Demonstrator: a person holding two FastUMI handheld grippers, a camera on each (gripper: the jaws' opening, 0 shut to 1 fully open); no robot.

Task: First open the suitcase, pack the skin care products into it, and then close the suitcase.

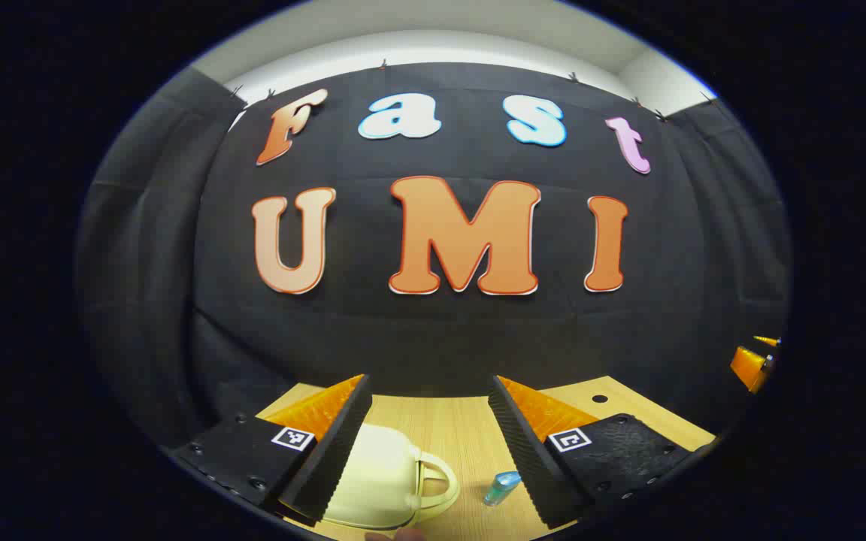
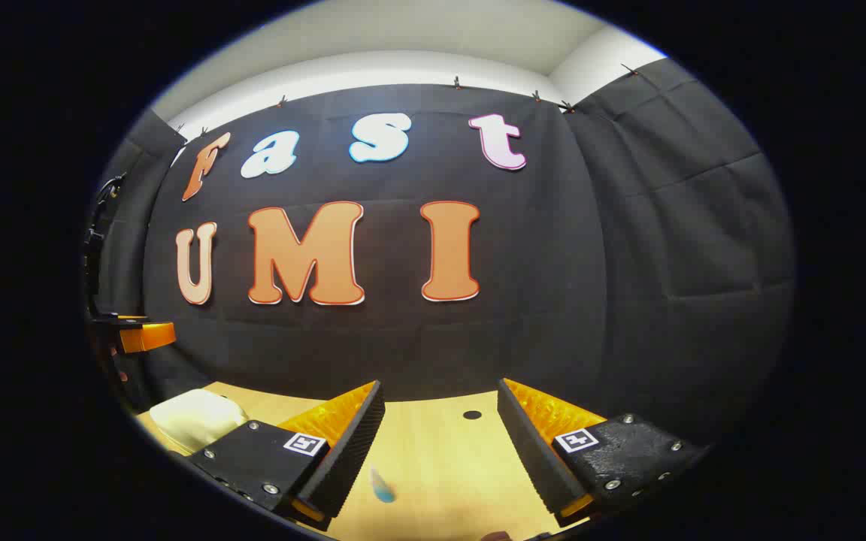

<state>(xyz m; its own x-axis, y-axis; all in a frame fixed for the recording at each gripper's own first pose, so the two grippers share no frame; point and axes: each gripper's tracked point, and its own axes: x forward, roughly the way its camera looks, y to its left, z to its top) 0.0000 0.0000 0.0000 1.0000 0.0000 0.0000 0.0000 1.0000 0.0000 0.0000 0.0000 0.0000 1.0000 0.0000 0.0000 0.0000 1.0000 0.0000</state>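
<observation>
Across the booth, largest first:

Surface (image 1: 463, 443): pale wood-grain top that runs back to the black cloth wall; a small dark round hole (image 1: 599, 398) sits near its far edge, seen too in the right gripper view (image 2: 472, 415).

Suitcase (image 1: 376, 481): small cream-coloured case lying on the surface, lid down, its looped handle (image 1: 440, 481) turned toward the middle of the left gripper view. It lies low between the left gripper's fingers, partly behind the nearer left finger. In the right gripper view it shows as a cream shape (image 2: 196, 417) far off to the left, well apart from the right gripper's fingers.

Left gripper (image 1: 433, 443): fingers spread wide with nothing between the pads; it hangs above the surface, the suitcase under its left half. It also shows as an orange-and-black piece (image 2: 143, 336) at the left rim of the right gripper view.

Right gripper (image 2: 440, 443): fingers likewise spread apart, holding nothing, bare surface between them. An orange part of it (image 1: 750, 366) shows at the right rim of the left gripper view.

Skin care product (image 1: 501, 488): small clear-blue bottle lying on the surface, just inside the left gripper's right finger and right of the suitcase handle, apart from it. In the right gripper view it is a blurred blue streak (image 2: 383, 487) just beside the left finger's tip.
</observation>
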